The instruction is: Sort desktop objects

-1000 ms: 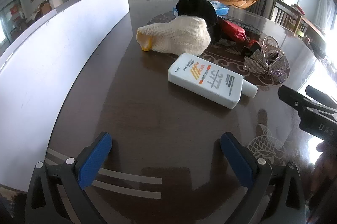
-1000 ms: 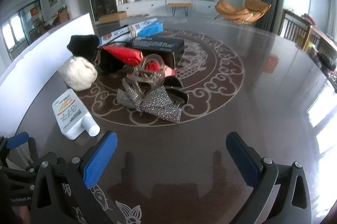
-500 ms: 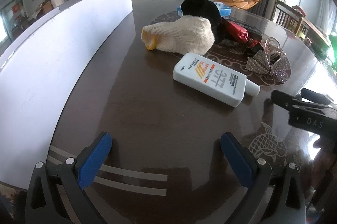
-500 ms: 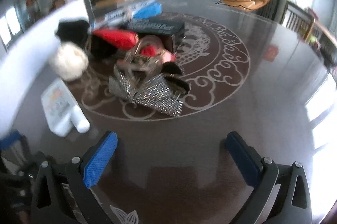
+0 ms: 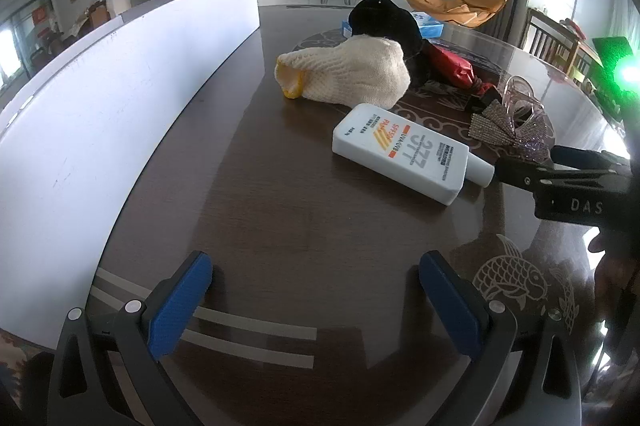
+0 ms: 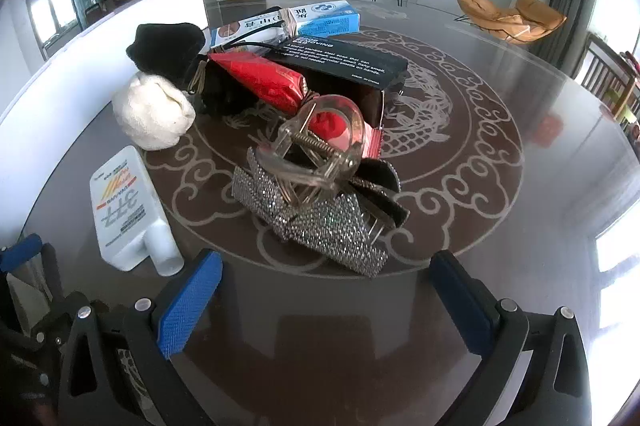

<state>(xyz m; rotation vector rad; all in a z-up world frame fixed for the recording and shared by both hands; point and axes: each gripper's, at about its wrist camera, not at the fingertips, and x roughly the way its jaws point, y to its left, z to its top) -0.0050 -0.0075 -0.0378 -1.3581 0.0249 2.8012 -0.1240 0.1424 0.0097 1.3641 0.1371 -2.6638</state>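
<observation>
A pile lies on the dark round table (image 6: 500,266): a white sunscreen bottle (image 5: 404,153) (image 6: 126,209), a cream knitted glove (image 5: 348,73) (image 6: 152,115), a black cloth (image 6: 166,45), a red packet (image 6: 260,81), a black box (image 6: 344,61), a clear hair claw (image 6: 316,149) and a rhinestone bow clip (image 6: 316,218) (image 5: 508,129). My left gripper (image 5: 316,298) is open, low over bare table short of the bottle. My right gripper (image 6: 324,294) is open just in front of the bow clip, nothing between its fingers.
A long white panel (image 5: 100,105) stands along the table's left side. Blue and white boxes (image 6: 304,19) lie behind the pile. The right gripper's body (image 5: 572,185) shows at the right of the left wrist view. Chairs and a TV unit stand beyond the table.
The right gripper has moved closer to the bow clip and hair claw, which now loom larger. The left gripper has edged a little nearer the bottle.
</observation>
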